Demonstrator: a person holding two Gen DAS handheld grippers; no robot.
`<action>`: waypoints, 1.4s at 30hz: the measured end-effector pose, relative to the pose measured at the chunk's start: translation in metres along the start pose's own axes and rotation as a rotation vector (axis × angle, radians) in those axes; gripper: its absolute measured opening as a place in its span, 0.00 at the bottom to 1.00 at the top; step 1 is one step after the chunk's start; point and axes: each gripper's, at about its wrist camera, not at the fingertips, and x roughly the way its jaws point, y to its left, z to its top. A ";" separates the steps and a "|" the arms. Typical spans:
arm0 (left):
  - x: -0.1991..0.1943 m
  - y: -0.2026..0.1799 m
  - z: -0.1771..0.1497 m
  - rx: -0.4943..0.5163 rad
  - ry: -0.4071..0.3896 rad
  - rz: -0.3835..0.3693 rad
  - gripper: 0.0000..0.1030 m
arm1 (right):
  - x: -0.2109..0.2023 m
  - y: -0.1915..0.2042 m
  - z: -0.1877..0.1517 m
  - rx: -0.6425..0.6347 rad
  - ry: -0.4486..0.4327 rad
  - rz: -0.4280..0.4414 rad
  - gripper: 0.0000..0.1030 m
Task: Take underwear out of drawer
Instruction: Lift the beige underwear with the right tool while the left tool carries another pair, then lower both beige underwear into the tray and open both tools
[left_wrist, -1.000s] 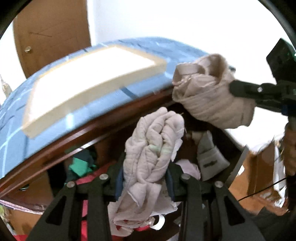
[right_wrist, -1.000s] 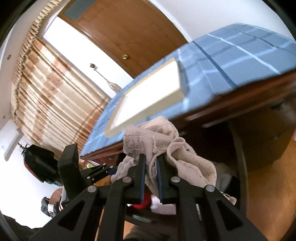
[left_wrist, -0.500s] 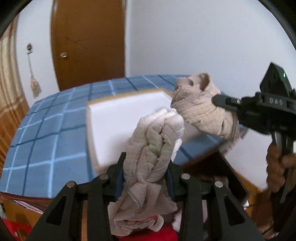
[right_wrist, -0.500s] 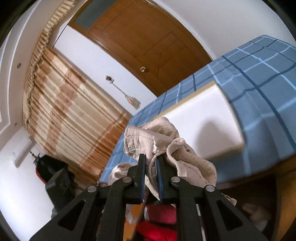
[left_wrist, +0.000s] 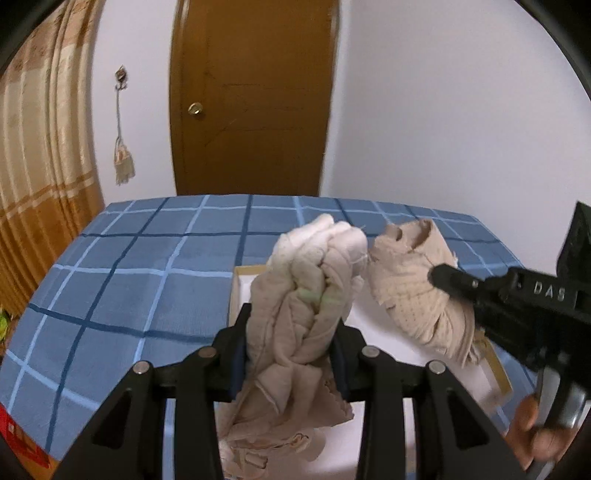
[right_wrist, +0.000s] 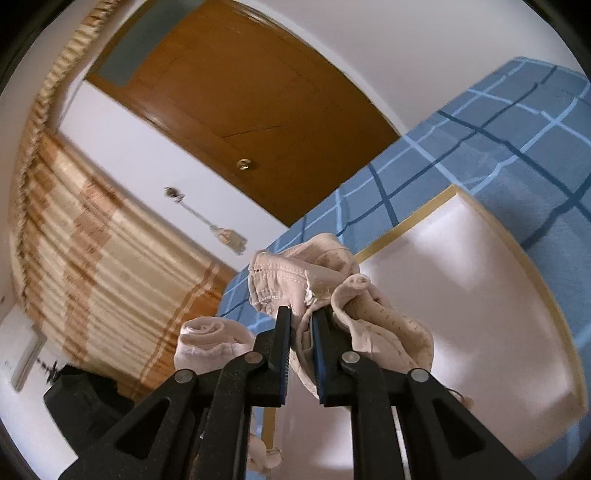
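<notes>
My left gripper (left_wrist: 290, 317) is shut on a twisted bundle of pale beige underwear (left_wrist: 314, 280) and holds it above a white board (left_wrist: 373, 328) on the blue checked cloth. My right gripper (right_wrist: 301, 314) is shut on a beige dotted pair of underwear (right_wrist: 373, 306); that pair also shows in the left wrist view (left_wrist: 413, 295), close to the right of the left bundle. The left bundle shows in the right wrist view (right_wrist: 210, 339) at lower left. The drawer is out of view.
A surface covered in blue checked cloth (left_wrist: 147, 280) carries the gold-edged white board (right_wrist: 461, 295). A brown door (left_wrist: 255, 96) stands behind, striped curtains (left_wrist: 40, 155) at left, a tassel (left_wrist: 123, 166) on the white wall.
Both grippers have risen with their underwear from the open drawer below the surface edge to above the white board. The drawer has dropped out of view.
</notes>
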 end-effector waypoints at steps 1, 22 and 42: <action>0.007 0.000 0.002 -0.007 0.005 -0.002 0.35 | 0.013 -0.001 0.004 0.011 -0.004 -0.024 0.12; 0.105 0.025 0.006 -0.139 0.236 0.070 0.42 | 0.123 -0.014 -0.018 0.125 0.133 -0.080 0.13; 0.011 0.016 0.012 -0.115 0.085 0.094 0.99 | 0.051 -0.007 -0.010 0.117 0.061 0.029 0.69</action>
